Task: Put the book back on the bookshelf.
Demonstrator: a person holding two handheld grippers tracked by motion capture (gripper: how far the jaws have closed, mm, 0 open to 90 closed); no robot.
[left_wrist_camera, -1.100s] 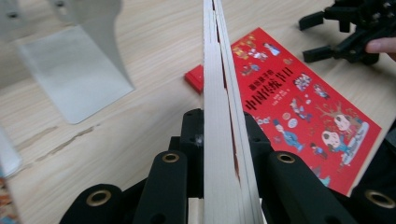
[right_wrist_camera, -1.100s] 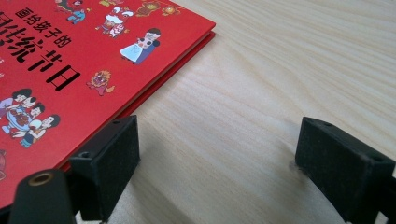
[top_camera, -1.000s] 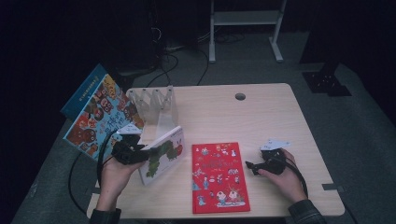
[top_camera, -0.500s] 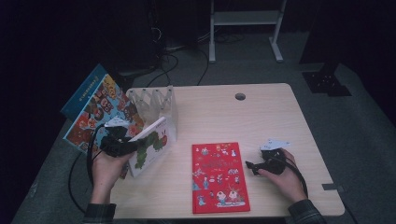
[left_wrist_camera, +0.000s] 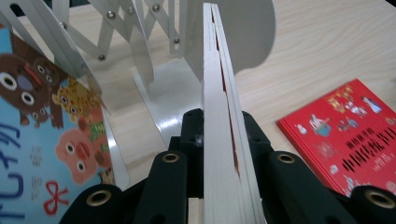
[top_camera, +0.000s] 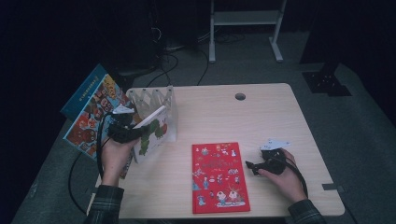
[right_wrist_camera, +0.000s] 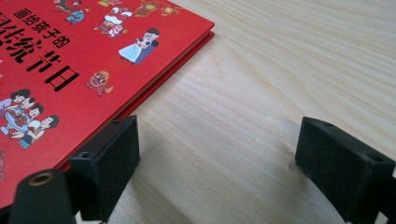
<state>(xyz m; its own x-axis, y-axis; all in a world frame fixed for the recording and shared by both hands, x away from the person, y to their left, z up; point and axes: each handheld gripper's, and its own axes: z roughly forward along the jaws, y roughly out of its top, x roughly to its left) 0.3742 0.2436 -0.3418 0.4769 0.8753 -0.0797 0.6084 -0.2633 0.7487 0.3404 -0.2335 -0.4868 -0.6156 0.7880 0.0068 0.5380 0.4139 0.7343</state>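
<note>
Left hand-held gripper (top_camera: 133,133) is clamping a white picture book (top_camera: 154,133) by its edge, holding it upright against the white folding book rack (top_camera: 154,100) at the desk's (top_camera: 261,116) left end. Right hand-held gripper (top_camera: 252,165) is resting on the desk with jaws wide and empty, beside the red book (top_camera: 218,177) lying flat.

Both forearms wear dark plaid sleeves. The left claw (top_camera: 125,133) and right claw (top_camera: 252,165) are black, each topped by a pale three-cornered plate and trailing a black cable. Brass-ringed screw holes stud their blocky jaws.

We counted three picture books (top_camera: 218,176), one white folding rack (top_camera: 154,100), one wooden table (top_camera: 261,116) and two handheld grippers (top_camera: 122,130) out there.
</note>
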